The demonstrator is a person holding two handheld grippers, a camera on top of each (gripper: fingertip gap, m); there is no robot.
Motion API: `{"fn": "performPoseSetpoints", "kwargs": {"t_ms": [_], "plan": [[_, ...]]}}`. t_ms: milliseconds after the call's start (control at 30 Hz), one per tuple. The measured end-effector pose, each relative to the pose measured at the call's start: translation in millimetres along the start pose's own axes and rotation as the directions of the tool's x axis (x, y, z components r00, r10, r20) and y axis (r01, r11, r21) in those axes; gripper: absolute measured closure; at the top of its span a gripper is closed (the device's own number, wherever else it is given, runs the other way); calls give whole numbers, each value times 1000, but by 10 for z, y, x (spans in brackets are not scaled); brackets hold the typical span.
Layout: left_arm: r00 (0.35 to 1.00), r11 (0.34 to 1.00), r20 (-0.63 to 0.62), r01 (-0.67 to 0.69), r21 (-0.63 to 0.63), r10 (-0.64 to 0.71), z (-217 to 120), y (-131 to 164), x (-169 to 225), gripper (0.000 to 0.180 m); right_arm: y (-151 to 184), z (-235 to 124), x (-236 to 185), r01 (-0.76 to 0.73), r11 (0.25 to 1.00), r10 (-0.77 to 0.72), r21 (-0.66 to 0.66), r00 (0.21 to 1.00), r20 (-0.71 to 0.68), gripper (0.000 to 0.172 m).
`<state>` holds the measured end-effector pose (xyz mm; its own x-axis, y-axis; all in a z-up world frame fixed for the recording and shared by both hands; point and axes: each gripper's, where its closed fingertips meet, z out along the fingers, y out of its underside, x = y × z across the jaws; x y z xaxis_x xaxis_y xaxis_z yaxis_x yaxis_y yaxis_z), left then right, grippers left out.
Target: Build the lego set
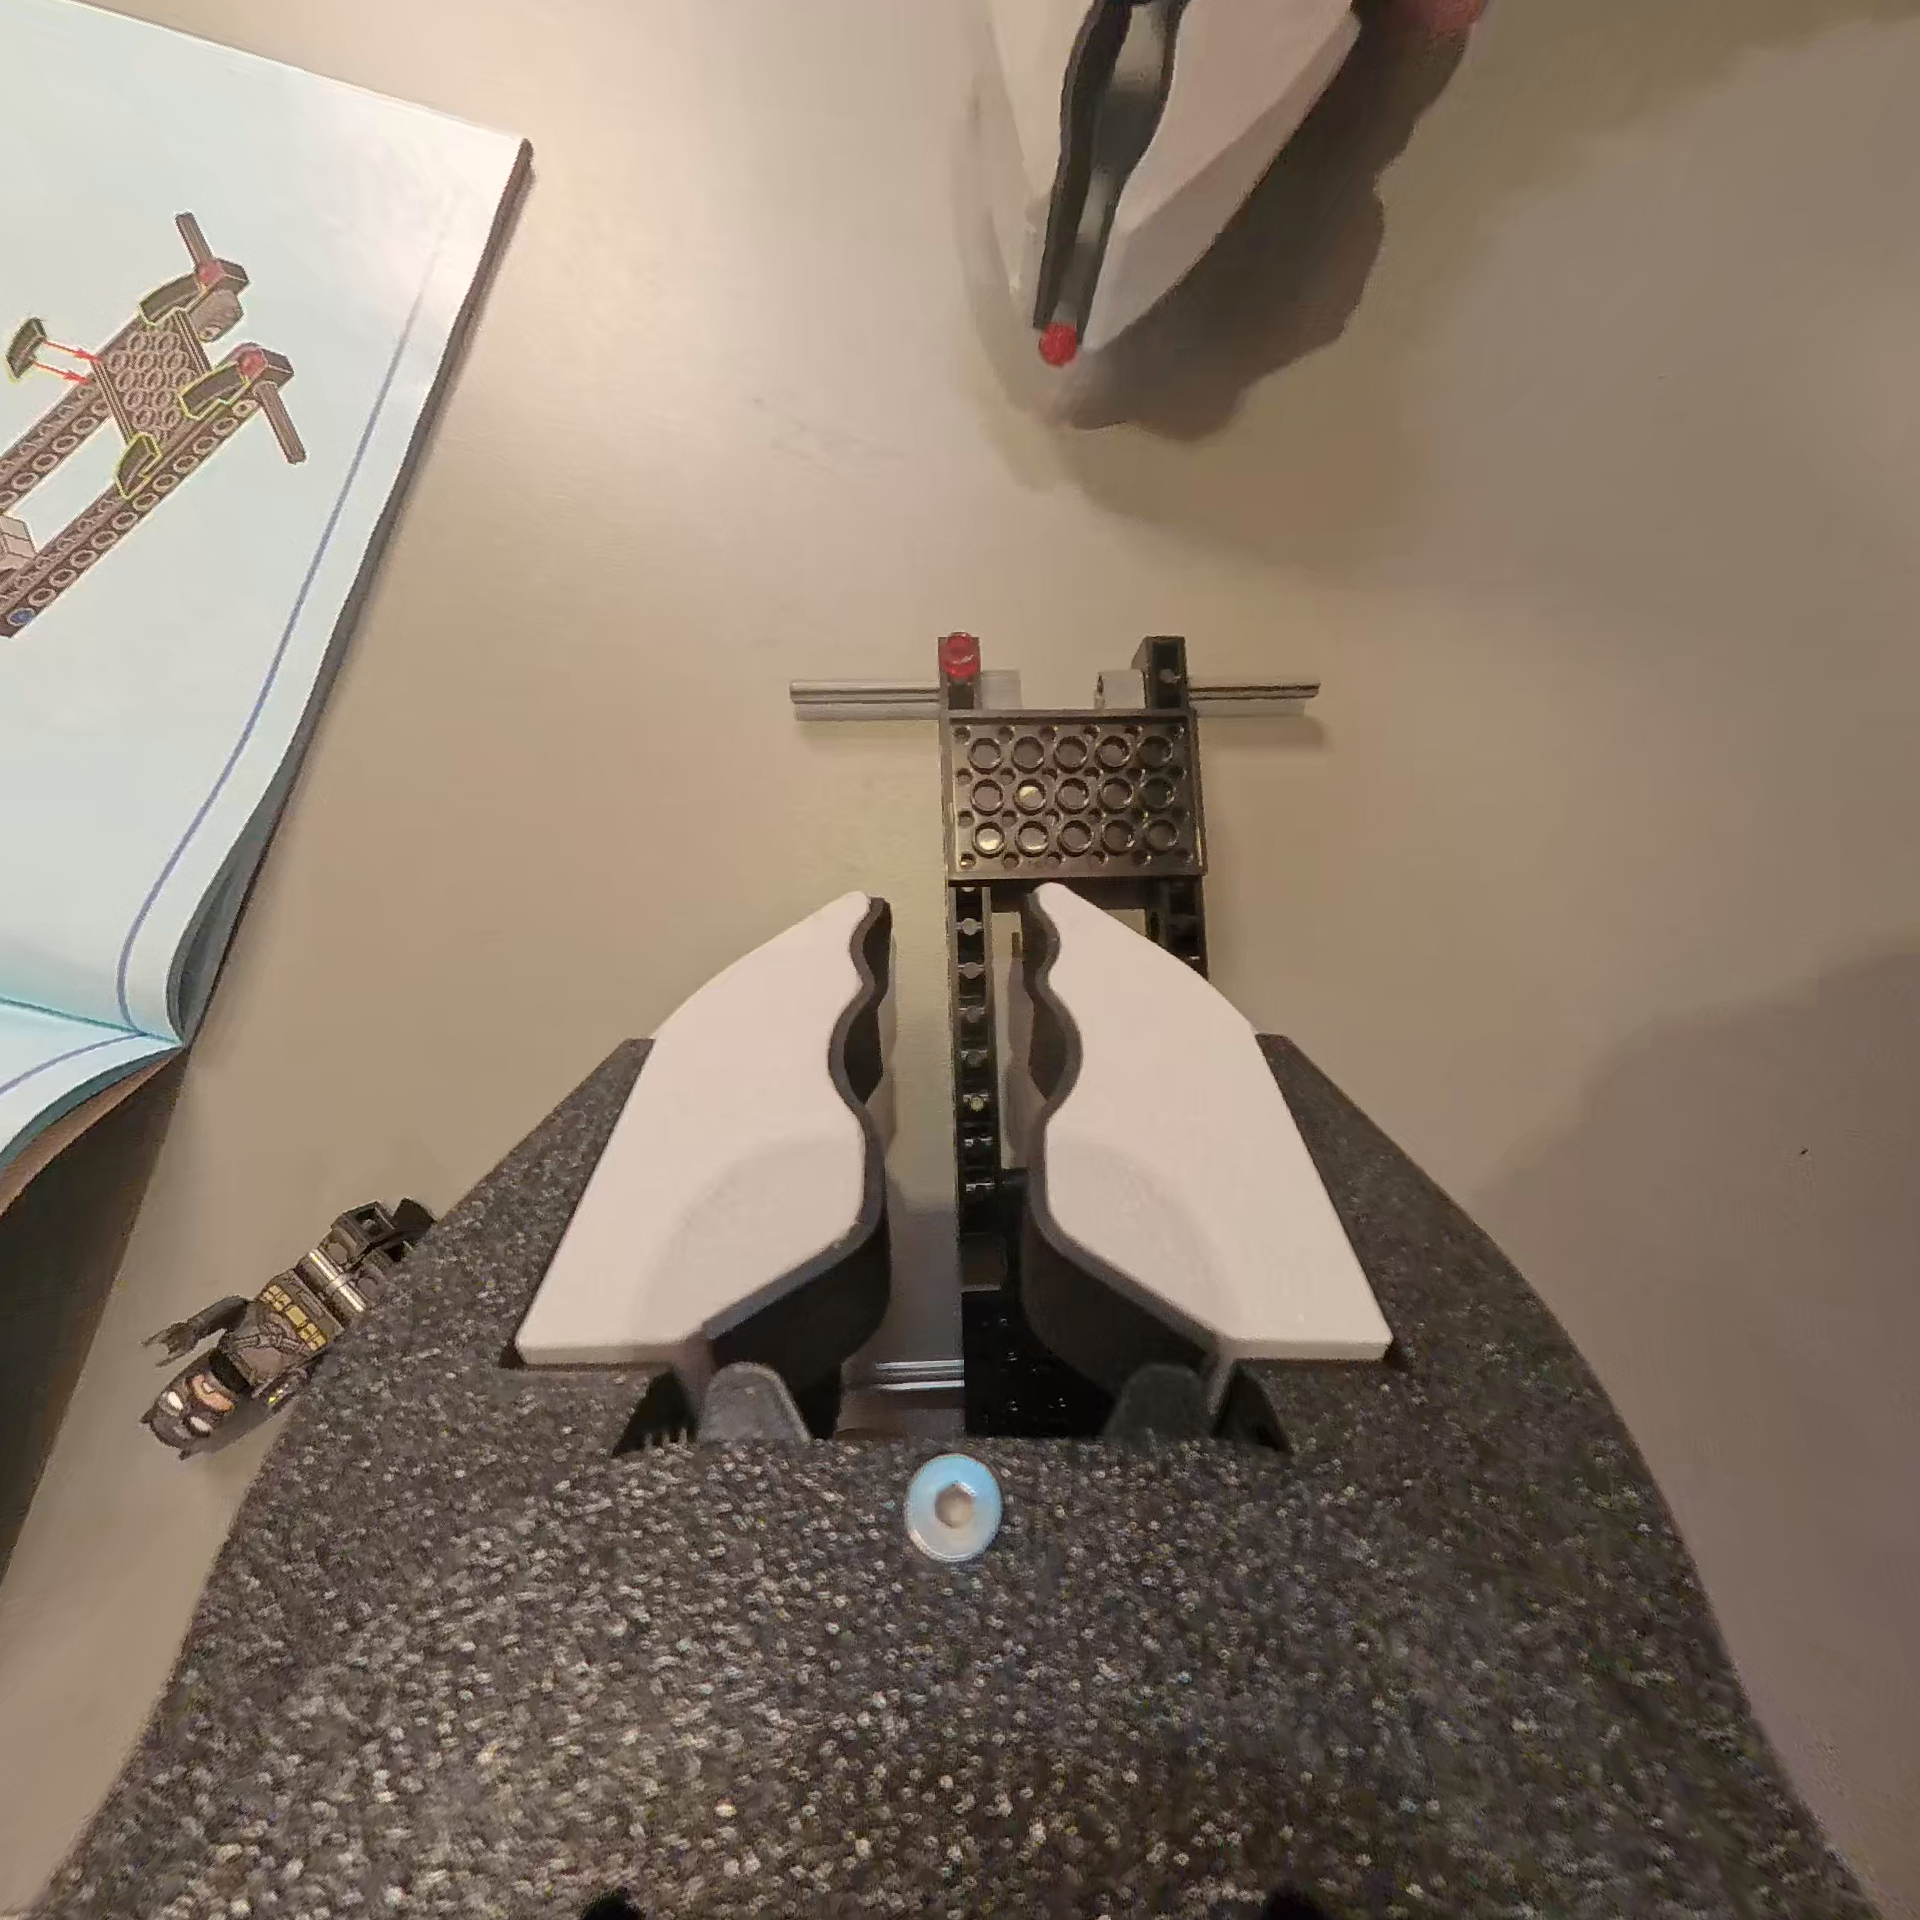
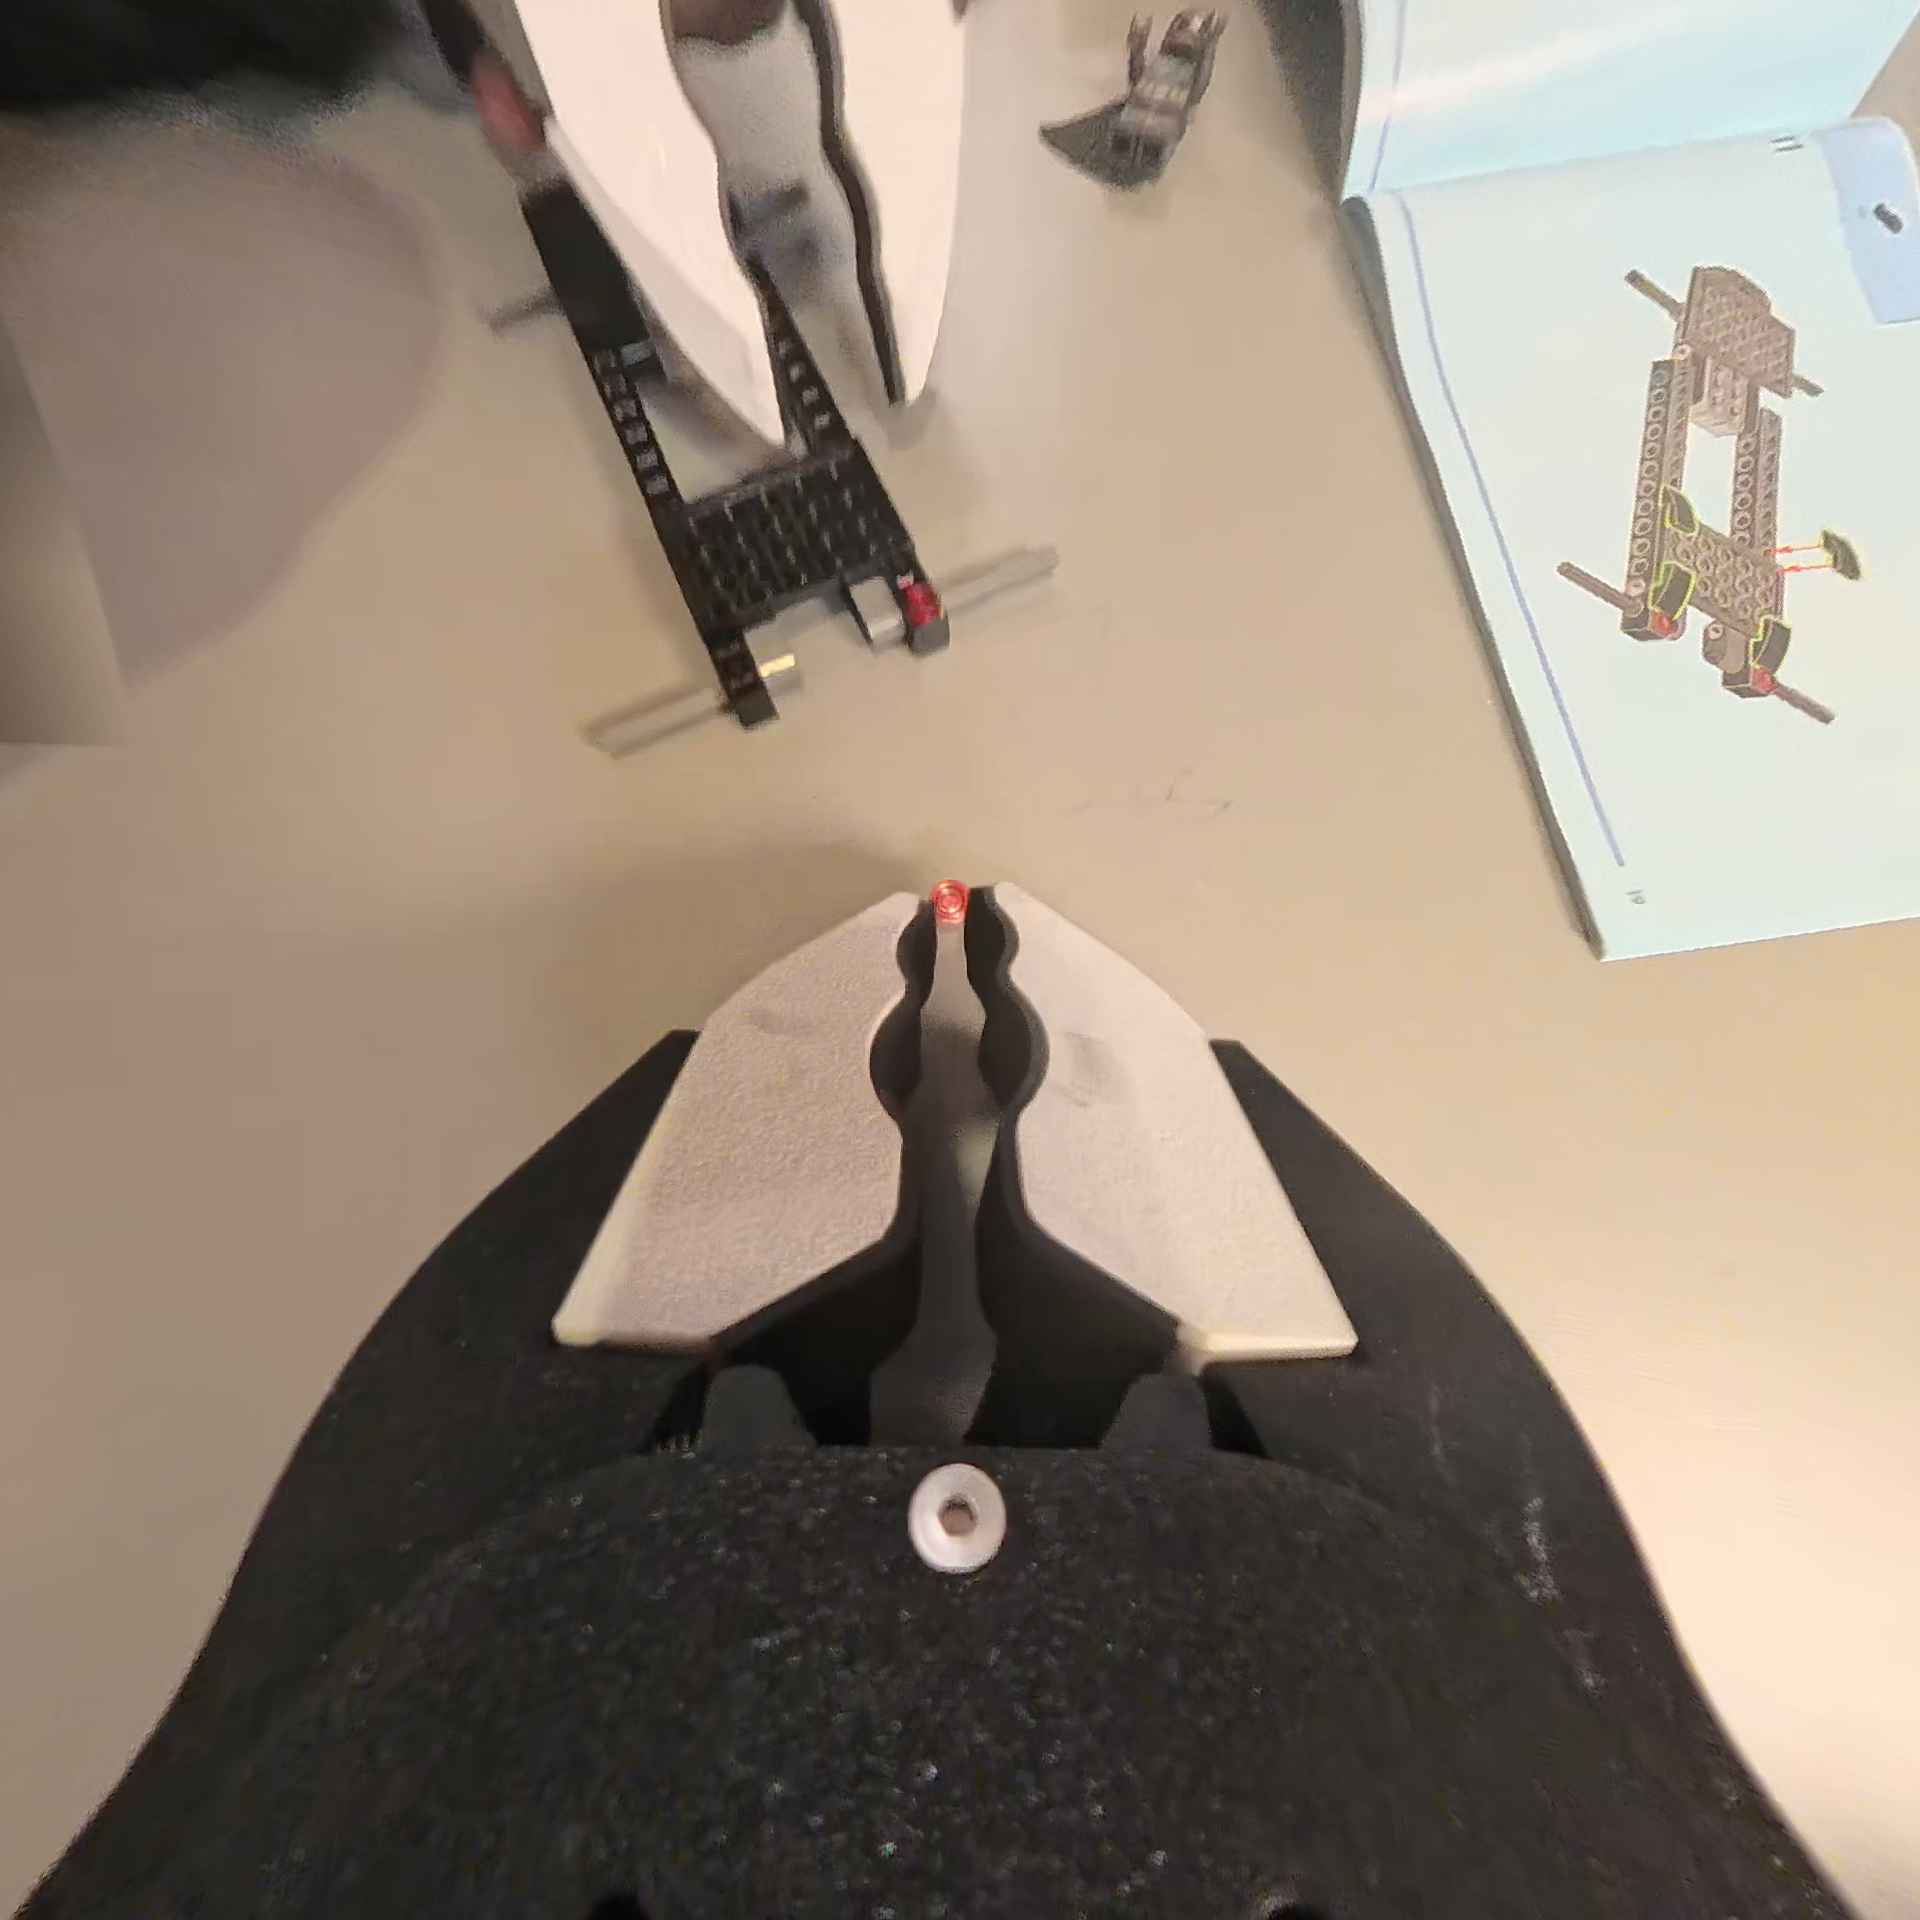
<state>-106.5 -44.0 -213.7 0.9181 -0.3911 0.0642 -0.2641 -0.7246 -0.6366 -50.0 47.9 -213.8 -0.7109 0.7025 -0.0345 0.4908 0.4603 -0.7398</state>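
Between your right fingers point(image 2: 952, 906) you are pinching a small red round stud point(image 2: 949, 902) at the very tips, facing the black brick frame point(image 2: 764, 551) ahead. Your left fingers point(image 1: 961, 920) are straddling one long rail of that frame on the surface point(image 2: 1195, 790); contact is unclear.

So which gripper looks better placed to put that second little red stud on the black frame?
The right gripper, probably: it already pinches a red stud at its fingertips. The left gripper straddles a rail of the black frame.
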Motion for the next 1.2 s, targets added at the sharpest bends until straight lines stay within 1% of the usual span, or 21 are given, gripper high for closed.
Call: {"fn": "performPoseSetpoints", "kwargs": {"t_ms": [133, 267, 367, 433, 633, 967, 1100, 1200], "plan": [[1000, 1000, 0, 2, -6, -2, 18, 16, -7, 156, -149, -43, -9, -192, 977, 181, 90, 977, 114, 166], [1000, 1000, -2, 6, -5, -6, 23, 20, -10, 156, -284, -51, 16, -393, 911, 359, 126, 904, 232, 166], [1000, 1000, -4, 8, -6, -8, 22, 22, -8, 156, -377, -73, 30, -492, 858, 433, 148, 847, 309, 166], [1000, 1000, -13, 12, -6, -12, 24, 25, 2, 156, -420, -84, 26, -528, 834, 455, 157, 821, 346, 166], [1000, 1000, -24, 12, -19, -12, 45, 51, 14, 156, -493, -97, -24, -539, 824, 446, 176, 808, 385, 166], [999, 1000, -37, 7, -5, -7, 26, 20, 44, 156, -501, -92, -52, -512, 838, 420, 189, 826, 376, 166], [999, 1000, -32, 2, 5, -2, 18, 1, 44, 156, -488, -70, -55, -477, 858, 397, 189, 850, 345, 166], [1000, 1000, -19, 6, 13, -6, 17, -6, 17, 157, -440, -22, -27, -414, 893, 363, 177, 895, 261, 166]]}}
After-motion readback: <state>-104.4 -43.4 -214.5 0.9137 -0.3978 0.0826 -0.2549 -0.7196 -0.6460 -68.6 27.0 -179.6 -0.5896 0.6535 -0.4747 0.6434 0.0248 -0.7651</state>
